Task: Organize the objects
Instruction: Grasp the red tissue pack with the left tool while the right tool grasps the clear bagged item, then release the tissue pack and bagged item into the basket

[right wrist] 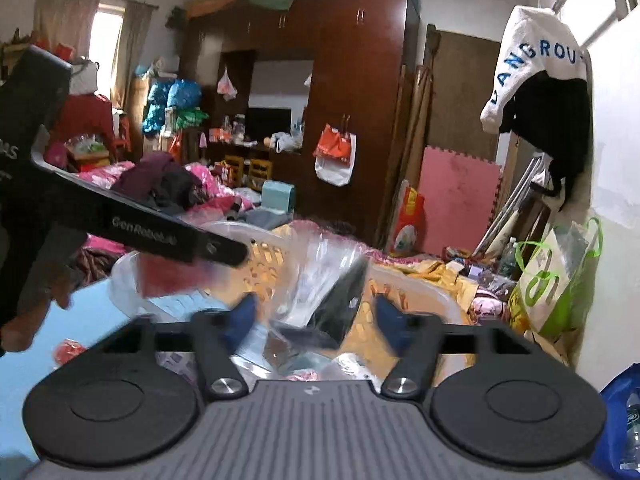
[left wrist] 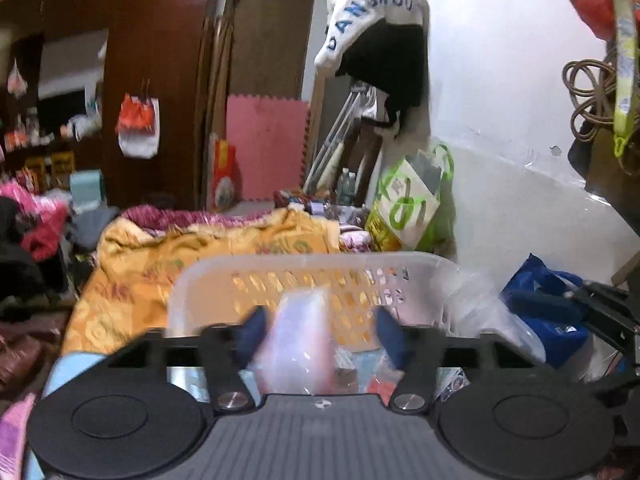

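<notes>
Left wrist view. The left gripper (left wrist: 320,330) was seen with its blue fingers (left wrist: 252,332) set well apart. A pale pink packet in clear wrap (left wrist: 302,340) stood blurred in the gap between them; neither pad was seen pressing on it, so it was judged released rather than held. Just beyond the fingers a translucent white basket (left wrist: 312,268) was recorded, resting on a bed under an orange floral cover (left wrist: 160,252). The packet lay over the near rim of the basket, which fits a drop into it. More small wrapped items (left wrist: 376,376) were noted low in the basket, too blurred to name. Part of the right gripper (left wrist: 600,312) showed at the far right, beside a blue bag (left wrist: 552,308).

Right wrist view. The right gripper (right wrist: 316,316) was likewise found wide open. A clear plastic bag holding a dark flat object (right wrist: 340,304) hung tilted between the fingers (right wrist: 390,320); no pad contact could be made out, and it was judged loose above the basket (right wrist: 424,284). The placement over the basket was taken to serve the sorting of loose things into one container.

Differences between views. Only this view showed the left gripper from outside (right wrist: 160,228), reaching in from the left over the basket, with a reddish blurred item (right wrist: 168,276) below its tip and a hand (right wrist: 36,300) on its grip. Whether that item was the pink packet could not be told. A light blue surface (right wrist: 92,312) at near left was visible here; only its edge showed in the left view. The dark object appeared in the right view alone.
</notes>
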